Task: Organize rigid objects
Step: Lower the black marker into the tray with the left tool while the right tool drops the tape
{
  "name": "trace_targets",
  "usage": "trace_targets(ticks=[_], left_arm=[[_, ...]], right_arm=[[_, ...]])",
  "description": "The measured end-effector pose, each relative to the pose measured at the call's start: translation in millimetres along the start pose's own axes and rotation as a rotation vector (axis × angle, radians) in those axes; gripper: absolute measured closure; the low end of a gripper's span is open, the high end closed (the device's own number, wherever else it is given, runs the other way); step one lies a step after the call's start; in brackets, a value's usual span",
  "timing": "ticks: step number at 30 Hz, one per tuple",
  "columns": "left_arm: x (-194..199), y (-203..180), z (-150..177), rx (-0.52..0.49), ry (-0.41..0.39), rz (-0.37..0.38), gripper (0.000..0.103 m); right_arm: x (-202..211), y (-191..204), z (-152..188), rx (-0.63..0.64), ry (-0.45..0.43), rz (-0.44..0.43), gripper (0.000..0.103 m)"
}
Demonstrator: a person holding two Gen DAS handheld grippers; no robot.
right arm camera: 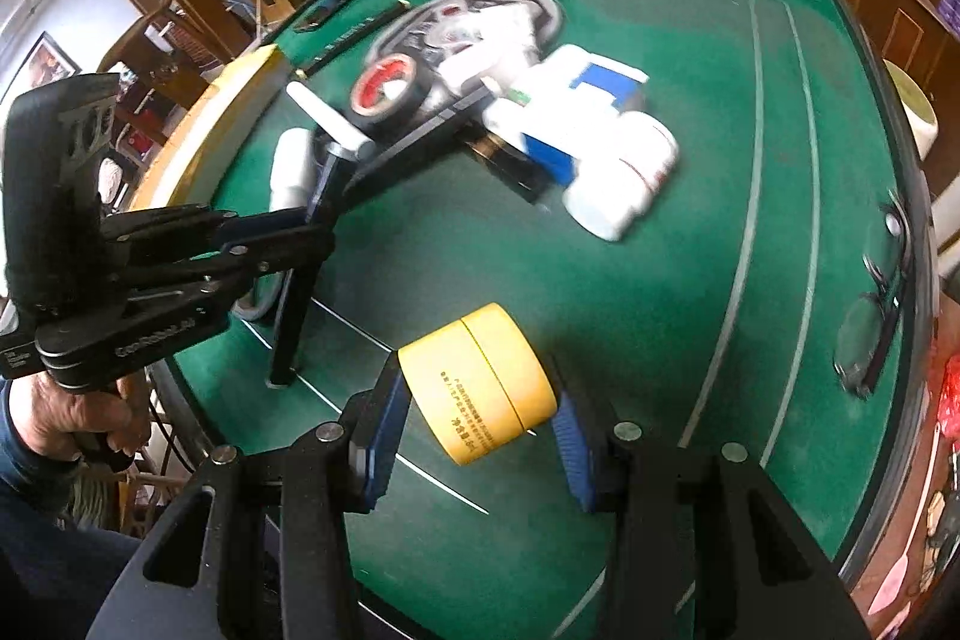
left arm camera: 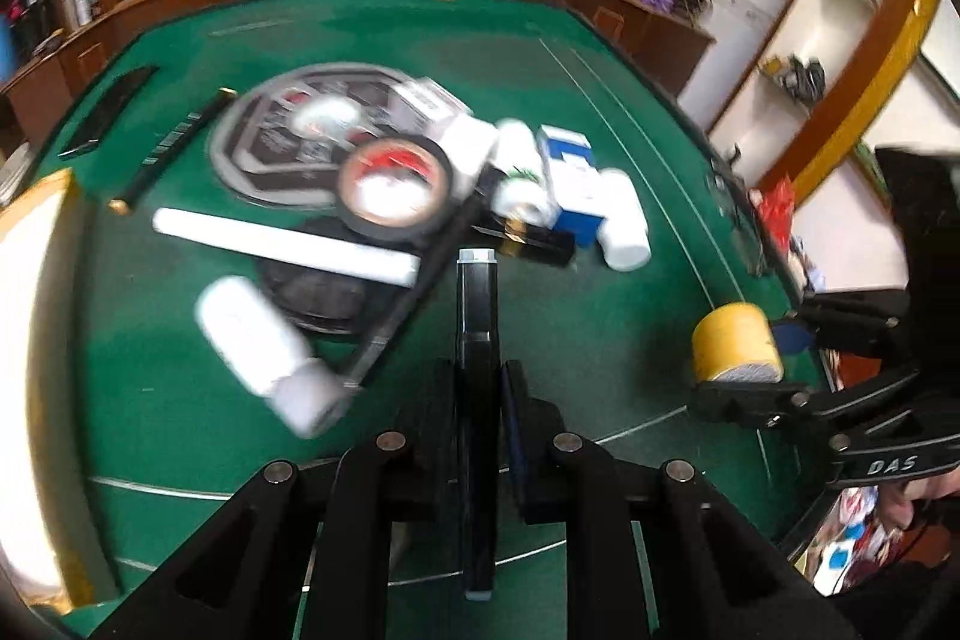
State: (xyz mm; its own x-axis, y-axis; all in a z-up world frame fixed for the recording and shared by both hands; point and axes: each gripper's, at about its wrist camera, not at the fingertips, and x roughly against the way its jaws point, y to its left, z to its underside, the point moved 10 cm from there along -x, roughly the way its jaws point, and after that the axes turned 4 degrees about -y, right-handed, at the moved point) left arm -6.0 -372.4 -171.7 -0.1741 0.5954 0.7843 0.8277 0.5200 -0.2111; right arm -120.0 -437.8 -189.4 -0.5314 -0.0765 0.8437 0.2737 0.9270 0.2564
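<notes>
Now the left gripper is pinching a slim black bar with a silver cap, its fingers pressed almost together on it, and the bar is sticking out past the fingertips above the green table. Meanwhile the right gripper is clamping a yellow cylindrical jar between its blue-padded fingers, holding the jar clear of the felt. Farther back on the table a blurred heap is lying: a roll of black tape, a white tube, white bottles, a blue-and-white box and a round printed disc. A hand is gripping the left gripper's handle in the right wrist view.
</notes>
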Motion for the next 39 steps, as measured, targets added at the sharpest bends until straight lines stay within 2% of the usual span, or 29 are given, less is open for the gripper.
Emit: trace_targets(ticks=[5, 10, 17, 19, 22, 26, 29, 35, 39], left_arm=[[40, 47, -9, 0.093, -0.070, -0.032, 0.088], [81, 111, -10, 0.201, -0.134, -0.092, 0.088], [117, 204, -2, 0.286, -0.167, -0.178, 0.087], [118, 223, 2, 0.325, -0.161, -0.128, 0.084], [117, 242, 5, 0.336, -0.151, -0.111, 0.080], [112, 254, -4, 0.379, -0.149, 0.003, 0.081], [109, 269, -7, 0.409, -0.143, 0.057, 0.080], [86, 314, -7, 0.595, -0.137, 0.230, 0.079], [75, 335, -9, 0.681, -0.125, 0.284, 0.078]], right_arm=[[-11, 43, -18, 0.051, 0.008, -0.056, 0.059], [-30, 110, -46, 0.156, 0.017, -0.117, 0.059], [-65, 207, -101, 0.250, 0.008, -0.203, 0.058], [-78, 231, -117, 0.269, 0.004, -0.211, 0.058], [-103, 262, -139, 0.284, 0.004, -0.212, 0.058], [-131, 295, -163, 0.286, -0.002, -0.199, 0.058], [-150, 304, -179, 0.246, -0.001, -0.185, 0.058], [-184, 311, -199, 0.191, 0.040, -0.157, 0.058], [-206, 315, -208, 0.128, 0.085, -0.153, 0.058]])
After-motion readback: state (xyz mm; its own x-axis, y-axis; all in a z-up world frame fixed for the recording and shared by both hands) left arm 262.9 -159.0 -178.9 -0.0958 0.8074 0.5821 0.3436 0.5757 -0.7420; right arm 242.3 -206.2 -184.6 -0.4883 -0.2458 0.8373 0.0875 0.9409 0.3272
